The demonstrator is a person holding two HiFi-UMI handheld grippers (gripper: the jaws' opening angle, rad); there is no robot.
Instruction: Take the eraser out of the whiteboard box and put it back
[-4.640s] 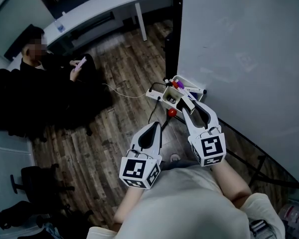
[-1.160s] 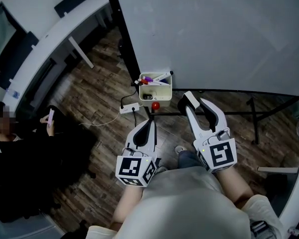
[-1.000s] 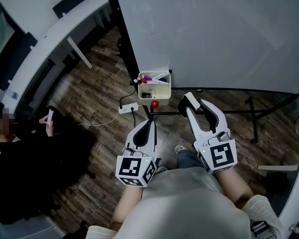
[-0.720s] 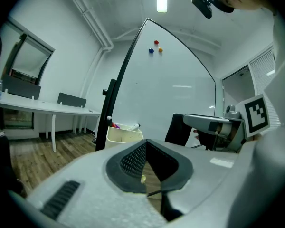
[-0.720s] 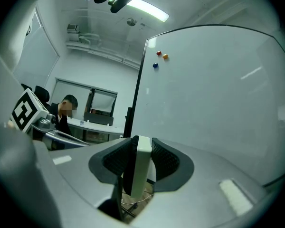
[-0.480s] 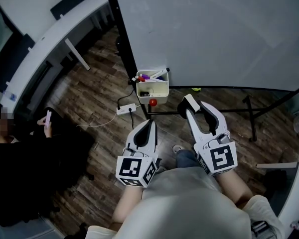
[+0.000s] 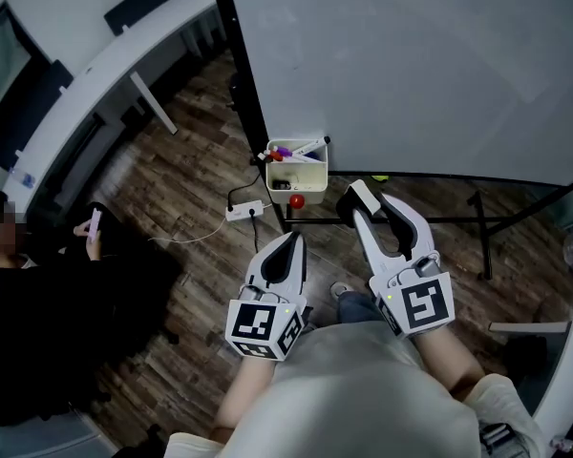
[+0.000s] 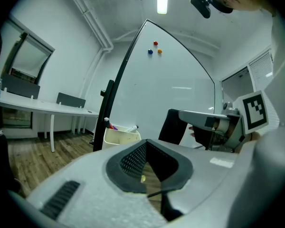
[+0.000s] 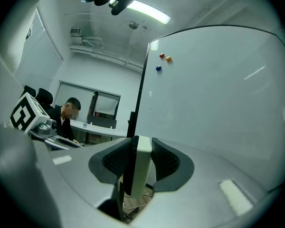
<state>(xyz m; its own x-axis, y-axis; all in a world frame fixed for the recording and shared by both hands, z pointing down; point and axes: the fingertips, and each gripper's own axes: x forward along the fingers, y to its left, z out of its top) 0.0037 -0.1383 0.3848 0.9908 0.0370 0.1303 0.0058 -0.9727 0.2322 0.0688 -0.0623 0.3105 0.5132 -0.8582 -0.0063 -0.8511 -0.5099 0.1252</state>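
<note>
right gripper (image 7: 374,208) pinches the eraser (image 9: 141,167), held apart from the whiteboard box (image 7: 297,172); left gripper (image 7: 289,247) pressed together, empty.

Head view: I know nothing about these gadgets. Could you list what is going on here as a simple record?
Right gripper: closed on the eraser
Left gripper: shut, nothing in it
Whiteboard box: at the whiteboard's lower left corner, markers inside
Eraser position: outside the box, to its right, not touching it
Bystander: seated person at far left
</note>
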